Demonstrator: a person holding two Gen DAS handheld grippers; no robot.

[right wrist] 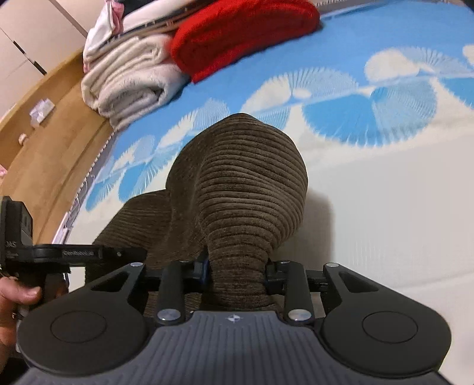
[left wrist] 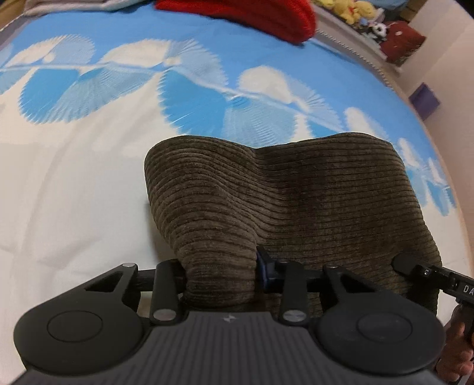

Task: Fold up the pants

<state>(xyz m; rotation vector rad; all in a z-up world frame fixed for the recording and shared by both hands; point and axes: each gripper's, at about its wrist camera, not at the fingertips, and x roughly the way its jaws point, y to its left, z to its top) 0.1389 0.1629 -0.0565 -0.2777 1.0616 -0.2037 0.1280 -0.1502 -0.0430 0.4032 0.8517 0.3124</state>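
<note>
The brown corduroy pants [left wrist: 296, 201] hang lifted above the bed between both grippers. My left gripper [left wrist: 220, 274] is shut on a bunched edge of the pants, and the cloth drapes away in front of it. My right gripper [right wrist: 237, 272] is shut on another bunched part of the pants [right wrist: 243, 189], which bulges up ahead of it. The right gripper also shows at the right edge of the left wrist view [left wrist: 414, 266], and the left gripper shows at the left edge of the right wrist view [right wrist: 74, 254]. The fingertips are hidden by cloth.
The bed has a blue and white patterned sheet [left wrist: 89, 177]. A red blanket [right wrist: 237, 32] and folded white towels [right wrist: 130, 77] lie at its far end. A wooden floor [right wrist: 44, 124] lies beside the bed. Plush toys [left wrist: 355, 11] sit on a shelf.
</note>
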